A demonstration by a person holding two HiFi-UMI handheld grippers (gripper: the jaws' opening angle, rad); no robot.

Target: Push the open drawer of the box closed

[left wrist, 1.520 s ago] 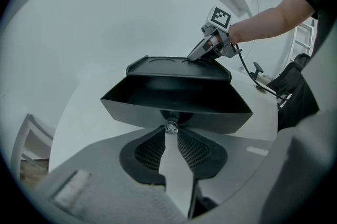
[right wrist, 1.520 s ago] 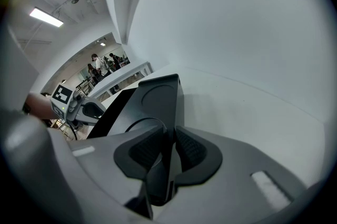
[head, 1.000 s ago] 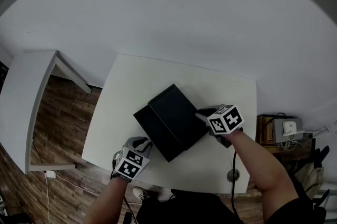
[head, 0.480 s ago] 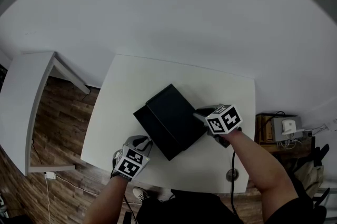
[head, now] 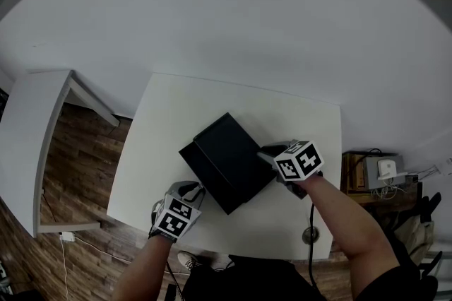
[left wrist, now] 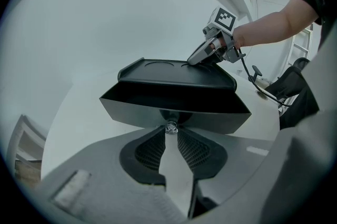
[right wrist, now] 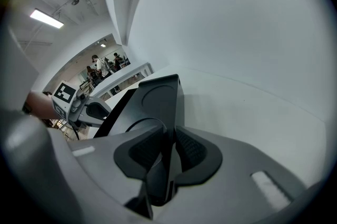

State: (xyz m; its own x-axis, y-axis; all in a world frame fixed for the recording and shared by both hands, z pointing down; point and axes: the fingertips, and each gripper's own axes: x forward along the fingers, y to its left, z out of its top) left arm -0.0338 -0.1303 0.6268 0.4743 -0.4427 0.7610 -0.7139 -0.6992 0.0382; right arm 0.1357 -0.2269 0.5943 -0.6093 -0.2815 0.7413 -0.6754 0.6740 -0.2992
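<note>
Tabletop (head: 183, 105): white, carries one black box (head: 236, 151) near its middle, set at an angle.
Drawer (left wrist: 174, 110): on the box's near-left face, partly out. A dark gap shows above its front panel in the left gripper view. Not yet closed.
Knob (left wrist: 169, 125): small and shiny, at the middle of the drawer front.
Left gripper (left wrist: 170, 133): at the near-left side of the box, pointing straight at the drawer front. Fingers (left wrist: 151, 150) clenched, tips pinching the knob.
Right gripper (right wrist: 169, 131): at the right side of the box. Fingers (right wrist: 190, 150) clamped on a thin edge of the box. Judged to be steadying it.
Step in hand: judged to be the push itself, left drives the drawer in while right braces the box.
Risk 1: box slides or turns on the smooth tabletop. Cause: the right grip holds only a thin edge and could slip once the push loads it.
Risk 2: drawer binds part way. Cause: a push not in line with the drawer's travel, since the box sits skewed to the person.
Risk 3: tips skid off the knob. Cause: the knob is small and rounded, the hold is at the very tips.
Risk 4: drawer stops short of flush. Cause: letting go of the knob too soon.
</note>
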